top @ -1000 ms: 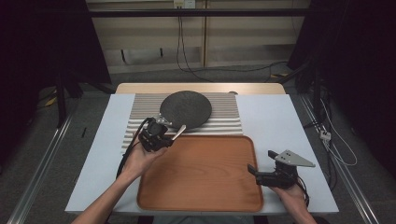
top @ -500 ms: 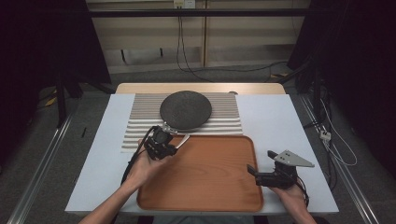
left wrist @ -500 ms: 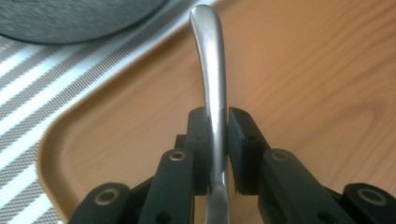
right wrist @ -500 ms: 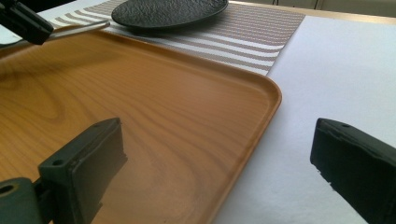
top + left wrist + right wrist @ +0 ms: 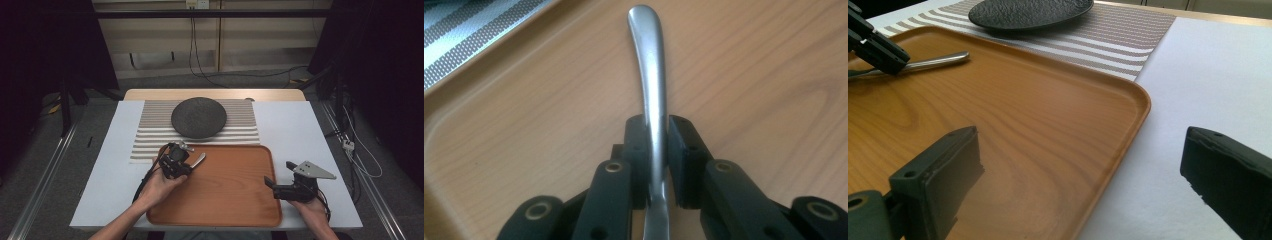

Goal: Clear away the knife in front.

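Left gripper (image 5: 176, 161) is clamped on a metal utensil handle (image 5: 650, 75), jaws tight on both sides of it; the working end is hidden behind the jaws, so spoon or fork can't be told. Handle sticks out over the far-left corner of the wooden tray (image 5: 240, 210), just above the wood. Right gripper (image 5: 280, 186) has its 2 jaws wide apart, holding nothing, straddling the tray's right rim. Black plate (image 5: 198, 117) sits on the striped mat (image 5: 150, 137) beyond the tray.
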Demonstrator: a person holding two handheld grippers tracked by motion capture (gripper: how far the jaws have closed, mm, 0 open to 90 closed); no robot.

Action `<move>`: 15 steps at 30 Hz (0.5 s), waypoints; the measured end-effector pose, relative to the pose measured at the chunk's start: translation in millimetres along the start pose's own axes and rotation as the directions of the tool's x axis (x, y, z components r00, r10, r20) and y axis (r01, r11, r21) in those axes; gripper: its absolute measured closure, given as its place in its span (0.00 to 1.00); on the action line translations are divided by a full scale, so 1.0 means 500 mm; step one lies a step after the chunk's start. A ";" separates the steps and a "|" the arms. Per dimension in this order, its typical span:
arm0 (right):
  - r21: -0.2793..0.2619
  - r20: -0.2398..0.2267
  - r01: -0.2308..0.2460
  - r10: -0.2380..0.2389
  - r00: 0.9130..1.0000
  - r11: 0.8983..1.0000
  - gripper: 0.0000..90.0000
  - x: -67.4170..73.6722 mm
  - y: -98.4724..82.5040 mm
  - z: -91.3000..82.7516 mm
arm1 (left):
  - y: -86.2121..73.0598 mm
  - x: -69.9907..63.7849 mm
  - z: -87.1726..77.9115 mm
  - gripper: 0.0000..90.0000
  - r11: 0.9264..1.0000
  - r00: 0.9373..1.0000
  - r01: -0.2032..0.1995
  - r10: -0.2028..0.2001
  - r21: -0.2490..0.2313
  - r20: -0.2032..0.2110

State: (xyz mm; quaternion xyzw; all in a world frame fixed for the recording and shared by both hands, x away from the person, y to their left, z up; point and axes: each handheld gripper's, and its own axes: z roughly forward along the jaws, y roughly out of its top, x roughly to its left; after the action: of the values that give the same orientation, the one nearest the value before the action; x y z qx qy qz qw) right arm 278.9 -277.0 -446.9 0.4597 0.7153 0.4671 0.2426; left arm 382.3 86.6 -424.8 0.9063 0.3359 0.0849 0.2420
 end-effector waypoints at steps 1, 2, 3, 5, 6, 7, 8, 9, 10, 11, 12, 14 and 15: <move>0.000 0.000 0.001 -0.001 1.000 1.000 0.03 0.000 0.000 0.000 | -0.001 -0.001 0.003 0.89 1.000 1.000 -0.002 0.002 0.006 0.003; -0.001 0.001 0.001 -0.001 1.000 1.000 0.03 -0.001 0.000 0.000 | -0.002 -0.002 0.003 0.89 1.000 1.000 0.000 0.000 -0.004 0.004; 0.001 0.003 -0.002 0.002 1.000 1.000 0.03 -0.002 -0.001 0.000 | -0.002 -0.003 0.003 0.89 1.000 1.000 -0.004 0.004 -0.002 0.003; 0.000 0.004 -0.005 0.005 1.000 1.000 0.03 -0.003 -0.001 -0.001 | -0.004 -0.004 0.003 0.89 1.000 1.000 -0.003 0.003 -0.005 0.005; -0.001 0.003 -0.003 0.003 1.000 1.000 0.03 -0.003 -0.001 -0.001 | -0.005 -0.003 0.002 0.89 1.000 1.000 -0.005 0.005 -0.003 0.008; -0.002 0.002 -0.001 0.001 1.000 1.000 0.03 -0.003 -0.001 -0.001 | -0.006 -0.003 0.002 0.89 1.000 1.000 -0.003 0.003 -0.004 0.011; 0.000 0.001 -0.002 0.002 1.000 1.000 0.03 -0.003 -0.001 0.000 | -0.008 -0.003 0.001 0.88 1.000 1.000 0.002 -0.002 -0.008 0.012; 0.000 0.000 0.000 0.000 1.000 1.000 0.03 -0.003 -0.001 0.001 | -0.011 -0.002 0.000 0.88 1.000 1.000 0.016 -0.016 -0.012 0.012; 0.001 -0.002 0.002 -0.002 1.000 1.000 0.03 -0.003 -0.001 0.002 | -0.014 -0.003 0.000 0.88 1.000 1.000 0.025 -0.025 -0.018 0.015; 0.002 -0.002 0.001 -0.001 1.000 1.000 0.03 -0.004 -0.001 0.003 | -0.016 -0.002 -0.002 0.86 1.000 1.000 0.020 -0.020 -0.016 0.017; 0.005 -0.001 -0.006 0.006 1.000 1.000 0.03 -0.005 -0.001 0.005 | -0.018 0.000 -0.002 0.82 0.999 0.999 0.027 -0.027 -0.017 0.021; 0.007 -0.001 -0.006 0.006 1.000 1.000 0.03 -0.005 -0.001 0.006 | -0.019 0.008 -0.002 0.76 0.999 0.999 0.041 -0.041 -0.016 0.035; 0.007 -0.002 -0.004 0.004 1.000 1.000 0.03 -0.005 -0.001 0.006 | -0.020 0.011 -0.003 0.76 0.999 0.999 0.039 -0.038 -0.013 0.038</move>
State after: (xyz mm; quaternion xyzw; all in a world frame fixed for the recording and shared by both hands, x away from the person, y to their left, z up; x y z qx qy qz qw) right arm 282.0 -278.0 -448.9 0.4617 0.7162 0.4655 0.2393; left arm 380.3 97.1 -428.3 0.8994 0.3481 0.0655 0.2561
